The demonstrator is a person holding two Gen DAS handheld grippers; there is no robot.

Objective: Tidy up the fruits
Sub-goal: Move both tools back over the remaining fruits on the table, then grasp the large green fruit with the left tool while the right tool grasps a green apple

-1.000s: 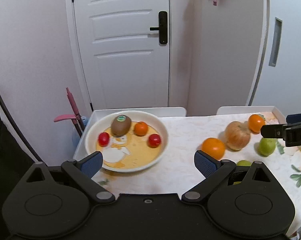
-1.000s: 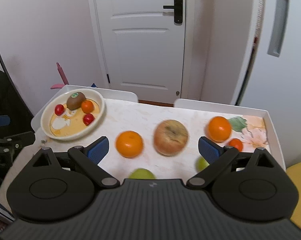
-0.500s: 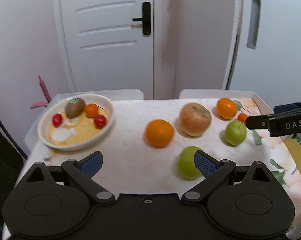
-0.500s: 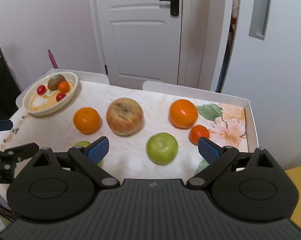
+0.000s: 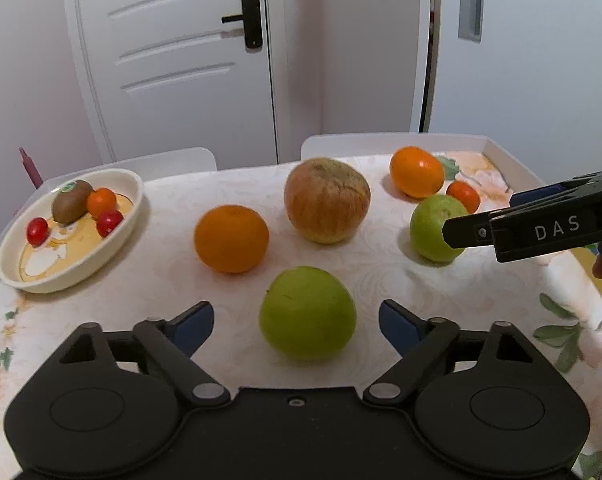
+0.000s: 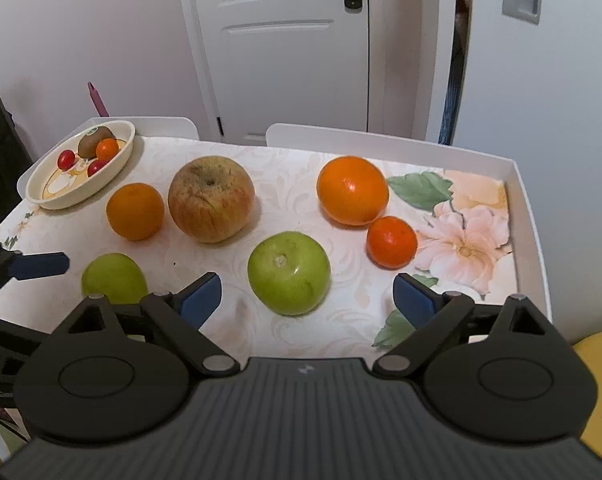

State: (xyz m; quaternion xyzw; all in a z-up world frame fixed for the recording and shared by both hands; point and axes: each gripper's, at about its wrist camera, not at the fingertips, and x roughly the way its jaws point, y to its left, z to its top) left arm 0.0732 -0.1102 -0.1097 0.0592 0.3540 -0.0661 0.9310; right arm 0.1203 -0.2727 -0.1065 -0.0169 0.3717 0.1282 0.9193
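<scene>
From the left wrist, your left gripper (image 5: pixel 297 318) had just been closing, pads apart and clear of the near green apple (image 5: pixel 308 312) sitting between them on the tablecloth (image 5: pixel 161 280). It looked firm, smooth and round, so take it across its widest part.

From the right wrist, your right gripper (image 6: pixel 307 292) stood open around the other green apple (image 6: pixel 289 273), not touching.
</scene>
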